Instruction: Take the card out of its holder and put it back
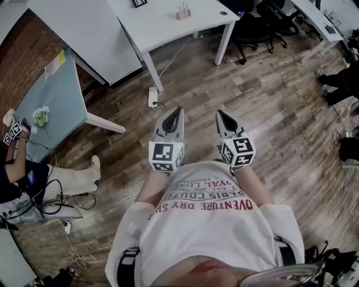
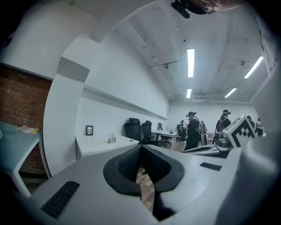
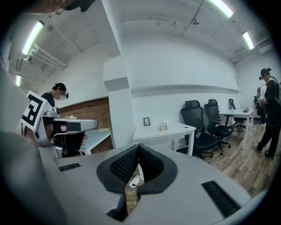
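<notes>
Upside down on the person's white T-shirt (image 1: 207,224) I read red "VENTURE DRY" and grey "PARIS COUTU". The left gripper (image 1: 175,115) and right gripper (image 1: 222,116), smooth grey shells bearing black-and-white squares, hang over the wood-plank floor (image 1: 269,106). Each has its ribbed black fingers (image 2: 126,163) pressed together on nothing. A small clear stand (image 1: 183,11) sits on the far white tabletop (image 1: 162,22); whether it holds the card, I cannot tell.

White desk (image 1: 168,25), black office chairs (image 3: 203,121)

Wood floor (image 1: 269,112), white desks (image 1: 168,22)
</notes>
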Demonstrator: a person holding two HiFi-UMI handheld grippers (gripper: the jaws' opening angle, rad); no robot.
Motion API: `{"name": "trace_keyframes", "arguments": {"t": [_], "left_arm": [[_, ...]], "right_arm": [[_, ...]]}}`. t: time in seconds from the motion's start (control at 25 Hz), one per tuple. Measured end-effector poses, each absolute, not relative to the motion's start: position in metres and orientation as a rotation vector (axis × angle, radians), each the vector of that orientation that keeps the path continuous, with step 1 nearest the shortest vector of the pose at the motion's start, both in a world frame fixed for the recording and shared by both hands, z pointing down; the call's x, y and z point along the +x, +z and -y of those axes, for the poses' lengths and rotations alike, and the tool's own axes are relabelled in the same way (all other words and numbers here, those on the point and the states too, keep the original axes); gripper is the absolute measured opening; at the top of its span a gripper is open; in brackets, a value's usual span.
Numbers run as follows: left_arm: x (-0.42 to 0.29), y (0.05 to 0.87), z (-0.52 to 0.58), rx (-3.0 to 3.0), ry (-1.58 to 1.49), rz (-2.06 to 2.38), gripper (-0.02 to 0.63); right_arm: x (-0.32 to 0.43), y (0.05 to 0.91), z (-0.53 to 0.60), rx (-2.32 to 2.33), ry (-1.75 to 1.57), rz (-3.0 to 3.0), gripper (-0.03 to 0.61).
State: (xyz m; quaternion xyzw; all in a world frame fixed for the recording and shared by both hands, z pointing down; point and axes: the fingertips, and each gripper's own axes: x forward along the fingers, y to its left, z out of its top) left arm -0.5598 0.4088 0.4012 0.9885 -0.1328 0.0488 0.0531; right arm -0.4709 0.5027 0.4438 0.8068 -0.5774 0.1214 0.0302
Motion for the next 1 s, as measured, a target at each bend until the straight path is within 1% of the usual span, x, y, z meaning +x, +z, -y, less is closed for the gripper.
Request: {"name": "trace_keyframes", "arguments": {"t": [0.24, 0.48, 0.64, 0.8, 1.0], "left_arm": [[-0.557, 0.413, -0.404, 2.971, 0.184, 0.396, 0.025], [-0.535, 0.422, -0.394, 2.950, 0.226, 0.404, 0.025], [-0.513, 0.425, -0.379, 2.942, 0.238, 0.447, 0.025], [-0.482, 0.426, -0.363, 2.931, 0.256, 0.506, 0.025], [-0.425, 0.427, -0.344, 2.905, 0.269, 0.598, 0.025]], "right_arm": [[-0.465, 0.455, -0.503, 2.497, 0.441, 1.744, 0.025], [-0.448, 0.480, -0.489, 2.404, 0.621, 1.779, 0.025], [-0.431, 0.482, -0.466, 2.340, 0.593, 1.831, 0.026], [-0.395, 0.481, -0.444, 2.306, 0.604, 1.895, 0.026], [-0.321, 0.478, -0.425, 2.282, 0.611, 1.937, 0.025]]}}
